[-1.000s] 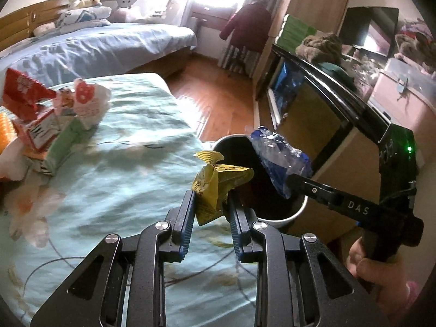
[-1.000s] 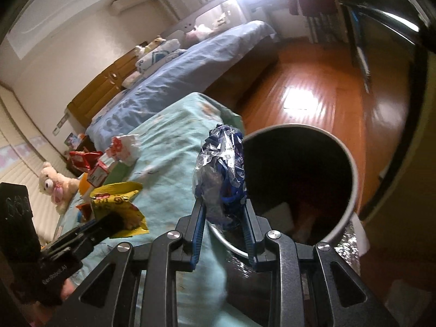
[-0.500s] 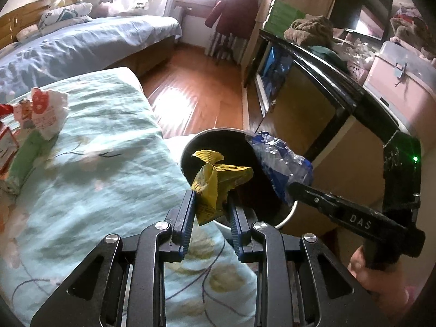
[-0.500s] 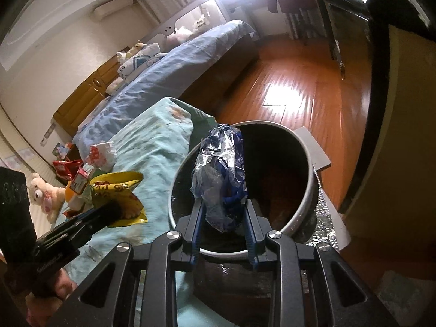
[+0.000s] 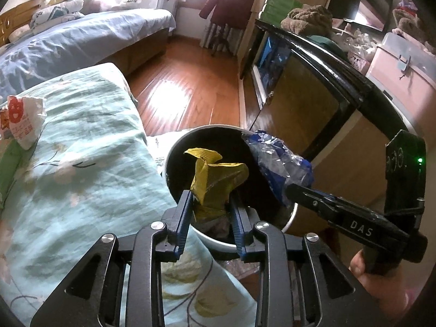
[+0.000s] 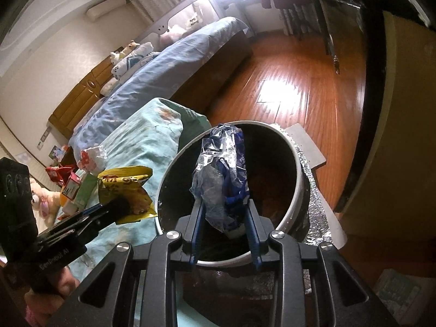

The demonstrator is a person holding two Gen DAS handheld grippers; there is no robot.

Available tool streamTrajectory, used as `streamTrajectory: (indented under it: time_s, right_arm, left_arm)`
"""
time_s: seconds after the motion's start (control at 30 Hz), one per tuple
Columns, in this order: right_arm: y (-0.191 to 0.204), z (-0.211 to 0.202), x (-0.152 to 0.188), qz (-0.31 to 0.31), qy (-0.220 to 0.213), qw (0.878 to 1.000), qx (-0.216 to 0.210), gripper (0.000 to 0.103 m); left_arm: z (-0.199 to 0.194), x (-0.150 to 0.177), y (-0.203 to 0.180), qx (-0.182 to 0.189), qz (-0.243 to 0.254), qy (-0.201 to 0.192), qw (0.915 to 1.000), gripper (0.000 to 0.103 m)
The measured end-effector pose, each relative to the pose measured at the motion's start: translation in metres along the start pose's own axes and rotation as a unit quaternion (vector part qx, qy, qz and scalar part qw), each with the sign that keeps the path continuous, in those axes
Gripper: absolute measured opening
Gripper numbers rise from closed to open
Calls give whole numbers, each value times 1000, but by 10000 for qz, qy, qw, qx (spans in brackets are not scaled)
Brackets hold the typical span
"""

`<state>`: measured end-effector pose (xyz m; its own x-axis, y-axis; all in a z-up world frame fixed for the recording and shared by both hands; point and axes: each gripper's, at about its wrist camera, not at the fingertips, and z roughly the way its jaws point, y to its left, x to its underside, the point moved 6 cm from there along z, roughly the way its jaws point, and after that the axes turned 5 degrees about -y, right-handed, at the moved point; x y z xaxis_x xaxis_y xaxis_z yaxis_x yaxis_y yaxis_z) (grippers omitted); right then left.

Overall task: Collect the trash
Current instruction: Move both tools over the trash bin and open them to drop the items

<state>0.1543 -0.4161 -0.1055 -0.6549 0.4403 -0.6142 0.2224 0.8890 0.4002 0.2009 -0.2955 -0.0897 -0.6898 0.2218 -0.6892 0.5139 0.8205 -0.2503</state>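
Both grippers are clamped on trash: my left gripper grasps a crumpled yellow wrapper by its lower end, and my right gripper grasps a blue and clear plastic bag, each one over the mouth of the white bin beside the bed. I judge these films as very light, soft and a little slippery, so they may stick to the pads on release. More wrappers wait on the bed cover, best pinched at a bunched fold.
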Motion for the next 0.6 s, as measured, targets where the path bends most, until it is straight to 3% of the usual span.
streamTrajectory:
  time_s: [0.2,0.33,0.6]
  right_arm:
    - [-5,0,-1,127,-14,9999,-27,50]
    - [-5,-2,-1,185,-58,9998,-48,63]
    - [15,-2,4,125,-64,9997,-189,74]
  left_arm:
    - [0,1,-1,-21,-28,4,10000,51]
    - [-4,5,5,-37,-108,-11,9999,53]
    - [-26,22,29,-209,-270,-101,9994,53]
